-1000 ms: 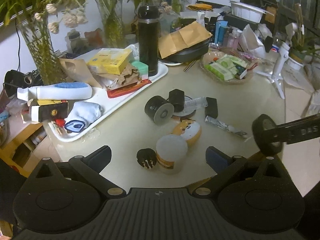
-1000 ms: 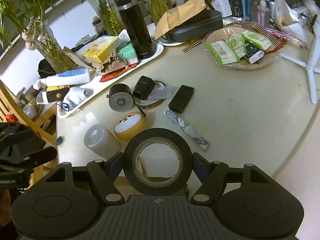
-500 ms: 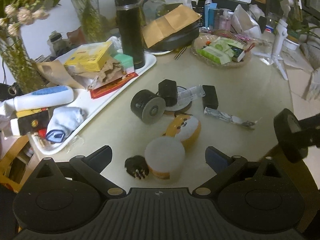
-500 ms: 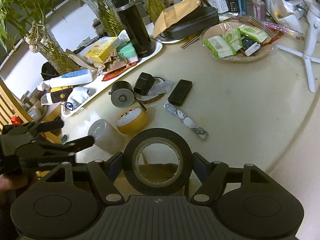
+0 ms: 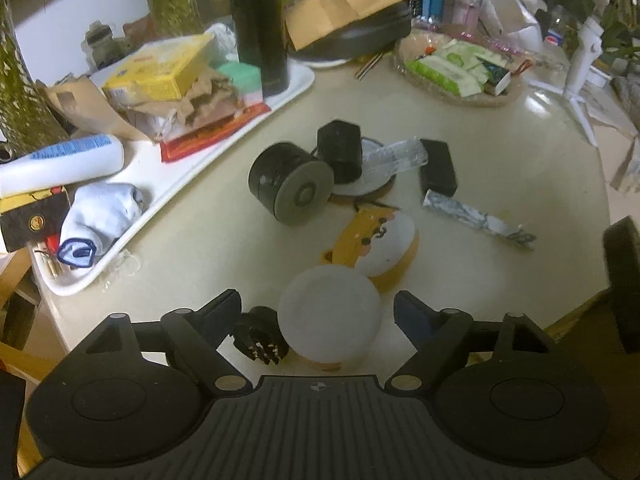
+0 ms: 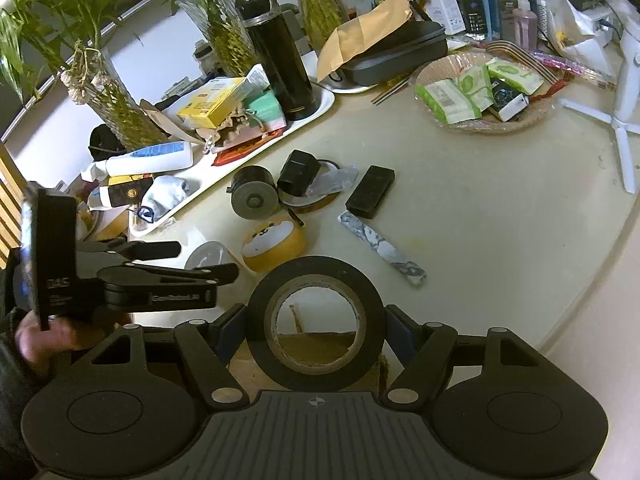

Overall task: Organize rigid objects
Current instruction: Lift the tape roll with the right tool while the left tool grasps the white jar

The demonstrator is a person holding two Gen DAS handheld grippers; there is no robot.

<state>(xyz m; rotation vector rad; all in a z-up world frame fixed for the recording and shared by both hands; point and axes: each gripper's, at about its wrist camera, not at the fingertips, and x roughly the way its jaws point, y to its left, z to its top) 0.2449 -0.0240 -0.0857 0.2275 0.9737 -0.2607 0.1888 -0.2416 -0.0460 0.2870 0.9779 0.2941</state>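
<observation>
My right gripper (image 6: 316, 322) is shut on a black tape roll (image 6: 316, 376), held off the table's near edge; the roll also shows at the right edge of the left wrist view (image 5: 622, 272). My left gripper (image 5: 318, 312) is open around a white-lidded jar (image 5: 329, 316), with a black pronged plug (image 5: 260, 340) beside its left finger. The left gripper shows in the right wrist view (image 6: 204, 260) over the jar (image 6: 208, 254). Behind lie a yellow dog-face tin (image 5: 380, 248), a black cylinder (image 5: 290, 188), a black cube (image 5: 340, 152), a black case (image 5: 438, 168) and a marbled bar (image 5: 476, 214).
A white tray (image 5: 168, 184) at the left holds boxes, a tube, a sock and a black flask (image 5: 260, 24). A basket of packets (image 5: 460, 68) and a white tripod (image 5: 580, 76) stand at the back right. Vases line the back. The table edge (image 6: 592, 280) curves at right.
My left gripper has moved forward and down, so the white-lidded jar now sits between its open fingers. The right gripper still holds the tape roll, shifted slightly back.
</observation>
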